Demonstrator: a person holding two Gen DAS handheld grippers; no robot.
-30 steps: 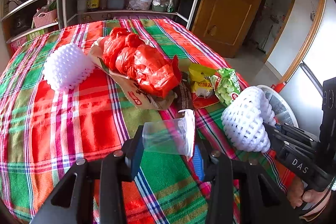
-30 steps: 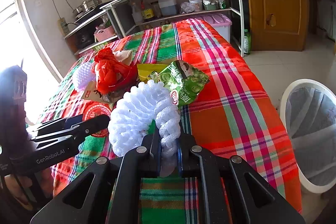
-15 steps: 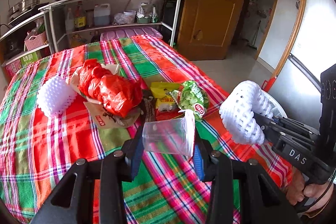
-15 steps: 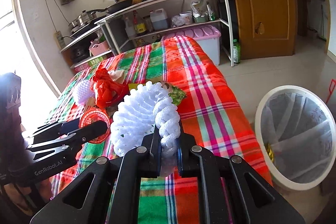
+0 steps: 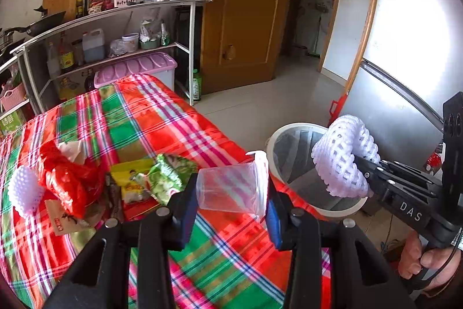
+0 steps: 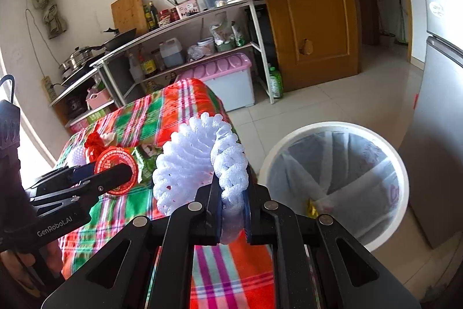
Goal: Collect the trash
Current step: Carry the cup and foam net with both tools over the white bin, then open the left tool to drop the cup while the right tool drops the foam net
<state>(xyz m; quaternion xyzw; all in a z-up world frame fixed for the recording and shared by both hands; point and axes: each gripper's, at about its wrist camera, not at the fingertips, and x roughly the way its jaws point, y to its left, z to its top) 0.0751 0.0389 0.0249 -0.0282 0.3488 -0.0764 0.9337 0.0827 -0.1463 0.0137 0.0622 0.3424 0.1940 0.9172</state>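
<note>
My left gripper [image 5: 231, 204] is shut on a clear plastic cup [image 5: 231, 187], held sideways above the plaid table's right edge. My right gripper [image 6: 231, 207] is shut on a white foam fruit net [image 6: 199, 164]; in the left wrist view the net [image 5: 343, 161] hangs over the rim of the white trash bin [image 5: 277, 135]. The bin [image 6: 402, 164] stands on the floor right of the table, lined with a clear bag. On the table lie a red plastic bag [image 5: 69, 181], a second foam net [image 5: 23, 190], a yellow wrapper [image 5: 130, 178] and a green snack bag [image 5: 167, 175].
The table wears a red-green plaid cloth [image 5: 139, 123]. A metal shelf rack [image 5: 115, 28] with bottles and a kettle stands behind it, a pink-lidded storage box [image 6: 225, 77] beneath. A wooden door [image 5: 246, 19] and a grey fridge [image 6: 439, 106] flank the tiled floor.
Both grippers have swung right, away from the trash pile toward the bin. The foam net now hangs over the bin's rim; the cup is at the table's right edge.
</note>
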